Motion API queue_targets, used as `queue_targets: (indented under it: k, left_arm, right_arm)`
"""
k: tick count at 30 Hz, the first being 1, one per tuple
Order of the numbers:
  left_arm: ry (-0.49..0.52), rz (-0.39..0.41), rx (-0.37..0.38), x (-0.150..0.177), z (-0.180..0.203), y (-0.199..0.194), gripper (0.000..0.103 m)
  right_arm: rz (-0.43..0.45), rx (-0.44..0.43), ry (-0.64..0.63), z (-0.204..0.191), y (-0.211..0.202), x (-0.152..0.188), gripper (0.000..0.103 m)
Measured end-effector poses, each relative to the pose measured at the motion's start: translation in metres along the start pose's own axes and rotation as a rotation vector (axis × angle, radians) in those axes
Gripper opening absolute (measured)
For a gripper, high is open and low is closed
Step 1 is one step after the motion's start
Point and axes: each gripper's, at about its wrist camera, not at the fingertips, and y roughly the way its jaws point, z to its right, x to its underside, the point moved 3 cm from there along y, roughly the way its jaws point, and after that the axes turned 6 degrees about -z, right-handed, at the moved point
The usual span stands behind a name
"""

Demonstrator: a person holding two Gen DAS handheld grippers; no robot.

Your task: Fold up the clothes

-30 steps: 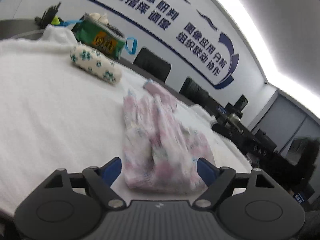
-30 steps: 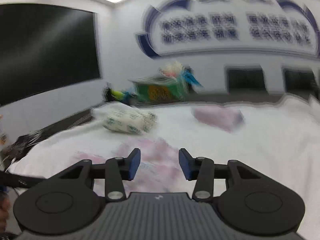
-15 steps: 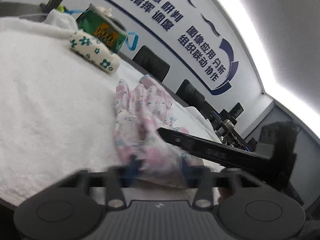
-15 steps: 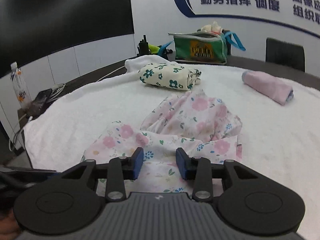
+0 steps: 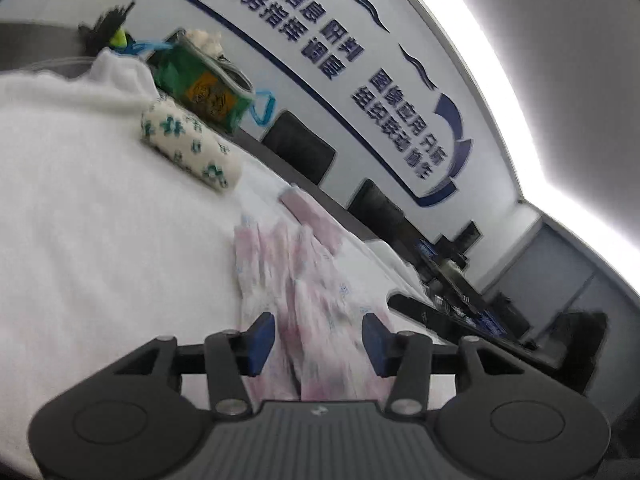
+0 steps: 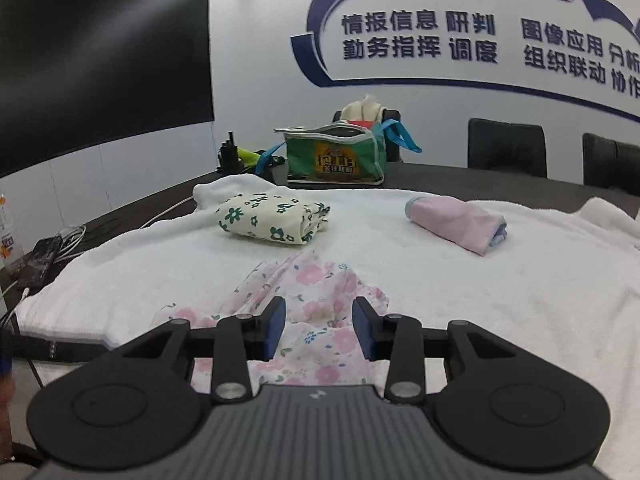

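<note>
Pink floral garment (image 6: pixel 320 312) crumpled on the white-towelled worktop (image 6: pixel 460 280), left hand-held gripper (image 5: pixel 316 340) open, fingers straddling the cloth, right hand-held gripper (image 6: pixel 320 326) open over its near edge, gripping nothing, two folded bundles beyond.

Dark table (image 6: pixel 460 182) under white towel (image 6: pixel 440 280), pink floral garment (image 6: pixel 320 280), two folded bundles, green bag (image 6: pixel 336 160)

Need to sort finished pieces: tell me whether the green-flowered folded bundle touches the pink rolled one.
Apart. The right wrist view shows the green-flowered bundle and the pink roll separated by a stretch of bare white towel.
</note>
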Motion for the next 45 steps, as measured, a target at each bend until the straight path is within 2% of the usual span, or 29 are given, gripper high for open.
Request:
queue_targets:
  k: [1,2,4,7,11,15,16,17,18,21,23,26,29,30,32,34,35,36,38,39,40,42,44,45]
  left_arm:
    - [0.000,-0.002,-0.023,-0.005,0.002,0.008,0.028]
    - [0.011,-0.008,-0.052,-0.007,0.004,0.018,0.027]
    - [0.015,-0.041,-0.115,-0.009,0.003,0.035,0.016]
    - [-0.025,-0.133,-0.219,-0.004,-0.006,0.060,0.012]
    - [-0.025,-0.140,-0.197,-0.004,-0.013,0.058,0.012]
    - [0.136,-0.006,-0.194,-0.017,0.008,0.039,0.013]
    - [0.193,0.030,-0.202,-0.019,0.017,0.035,0.013]
    - [0.245,0.034,-0.203,-0.019,0.025,0.038,0.013]
    - [0.296,0.032,-0.203,-0.019,0.034,0.041,0.013]
    - [0.393,-0.064,-0.276,-0.010,0.041,0.071,0.013]
    - [0.406,-0.145,-0.342,-0.001,0.033,0.086,0.014]
    - [0.398,-0.171,-0.352,0.004,0.025,0.086,0.013]
    - [0.407,-0.212,-0.334,-0.007,0.022,0.079,0.013]
    - [0.438,-0.193,-0.311,-0.016,0.023,0.067,0.013]
    - [0.523,-0.147,-0.269,-0.033,0.029,0.045,0.021]
    - [0.644,-0.151,-0.201,-0.041,0.040,0.026,0.037]
    - [0.686,-0.167,-0.113,-0.039,0.043,0.020,0.041]
    - [0.724,-0.185,-0.015,-0.037,0.047,0.015,0.046]
    - [0.787,-0.223,0.176,-0.028,0.051,0.008,0.049]
    - [0.794,-0.248,0.213,-0.024,0.049,0.010,0.052]
    - [0.798,-0.274,0.242,-0.019,0.047,0.013,0.057]
    - [0.845,-0.307,0.248,-0.008,0.041,0.016,0.063]
    - [0.895,-0.338,0.251,0.004,0.034,0.018,0.066]
    - [0.921,-0.354,0.252,0.010,0.031,0.019,0.070]
  right_arm:
    - [0.003,0.009,0.002,0.001,0.000,0.000,0.037]
    - [0.005,0.017,0.003,0.001,0.001,-0.001,0.037]
    - [-0.014,-0.006,0.012,0.002,0.010,0.002,0.029]
    - [-0.031,-0.009,0.014,0.004,0.013,0.007,0.026]
    - [-0.051,-0.007,0.016,0.008,0.015,0.013,0.025]
    - [-0.071,-0.005,0.017,0.012,0.017,0.019,0.026]
    - [-0.054,-0.013,0.012,0.011,0.014,0.016,0.026]
    - [-0.030,-0.023,0.005,0.011,0.009,0.012,0.026]
    - [-0.031,-0.022,0.002,0.011,0.013,0.009,0.026]
    - [-0.083,0.001,-0.004,0.013,0.035,0.004,0.025]
    - [-0.181,0.014,-0.031,0.012,0.054,0.012,0.025]
    - [-0.209,0.029,-0.058,0.009,0.050,0.028,0.024]
    - [-0.215,0.023,-0.064,0.014,0.037,0.025,0.024]
    - [-0.173,0.019,-0.117,0.015,0.024,0.021,0.025]
    - [-0.074,0.009,-0.244,0.016,-0.003,0.012,0.030]
    - [-0.002,-0.072,-0.413,0.010,-0.031,0.013,0.054]
    - [0.010,-0.138,-0.502,0.005,-0.041,0.017,0.058]
    - [-0.011,-0.212,-0.580,-0.001,-0.045,0.022,0.058]
    - [-0.095,-0.312,-0.720,-0.018,-0.041,0.035,0.058]
    - [-0.114,-0.330,-0.796,-0.025,-0.038,0.042,0.058]
    - [-0.124,-0.338,-0.865,-0.031,-0.032,0.048,0.058]
    - [-0.162,-0.335,-0.941,-0.036,-0.014,0.056,0.058]
    - [-0.187,-0.362,-0.942,-0.035,0.002,0.056,0.058]
    - [-0.204,-0.393,-0.916,-0.032,0.006,0.052,0.054]
